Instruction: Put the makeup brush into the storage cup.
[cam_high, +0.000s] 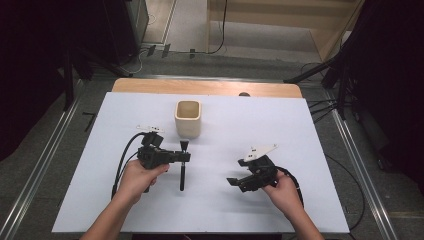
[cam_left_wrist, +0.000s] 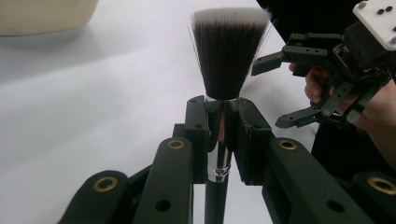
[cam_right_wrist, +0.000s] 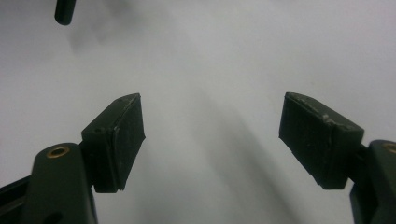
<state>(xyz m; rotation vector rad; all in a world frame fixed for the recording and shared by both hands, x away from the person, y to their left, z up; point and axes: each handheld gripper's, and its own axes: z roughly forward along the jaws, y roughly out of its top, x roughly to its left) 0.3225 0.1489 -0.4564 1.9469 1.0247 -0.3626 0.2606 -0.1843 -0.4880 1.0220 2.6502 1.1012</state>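
Note:
A black makeup brush (cam_high: 182, 172) with a dark, white-tipped head lies pointing toward the far side of the white table (cam_high: 300, 130). My left gripper (cam_high: 185, 156) is shut on it from the left, just below the bristles. In the left gripper view the pads clamp the shiny ferrule of the brush (cam_left_wrist: 229, 56), whose head stands up between them. My right gripper (cam_high: 237, 171) hovers to the right of the brush, jaws spread wide and empty. It also shows far right in the left gripper view (cam_left_wrist: 266, 97). In the right gripper view the open gripper (cam_right_wrist: 212, 140) faces bare table, with the brush handle's end (cam_right_wrist: 64, 11) at top left.
A cream square cup (cam_high: 188, 118) stands upright just beyond the brush head, its rim (cam_left_wrist: 42, 16) at the top left of the left gripper view. A wooden strip (cam_high: 210, 87) runs along the table's far edge. Cables trail from both grippers toward the near edge.

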